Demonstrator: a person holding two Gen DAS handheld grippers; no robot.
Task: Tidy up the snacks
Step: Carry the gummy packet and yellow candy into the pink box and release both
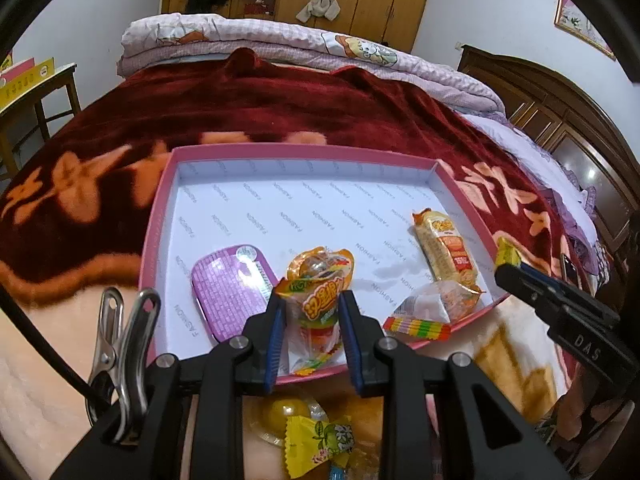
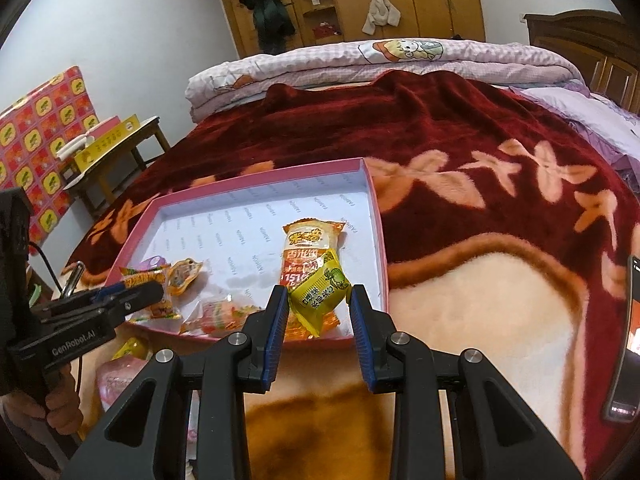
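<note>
Snacks (image 1: 316, 300) (image 2: 318, 292) gripped over pink tray (image 1: 160, 216) (both grippers).

Both grippers: black frames, blue ribbed fingers (image 1: 276, 334), silver screws; left gripper (image 2: 154, 292) marked, seemingly, "GenRobot.AI".

A bed covered by a dark red blanket (image 1: 280, 112) with peach flower patterns carries a shallow pink box (image 1: 280, 151). Behind the box lies a folded lilac quilt (image 1: 288, 40). In front of the box, loose yellow snack packets (image 1: 316, 440) rest on the blanket.
</note>
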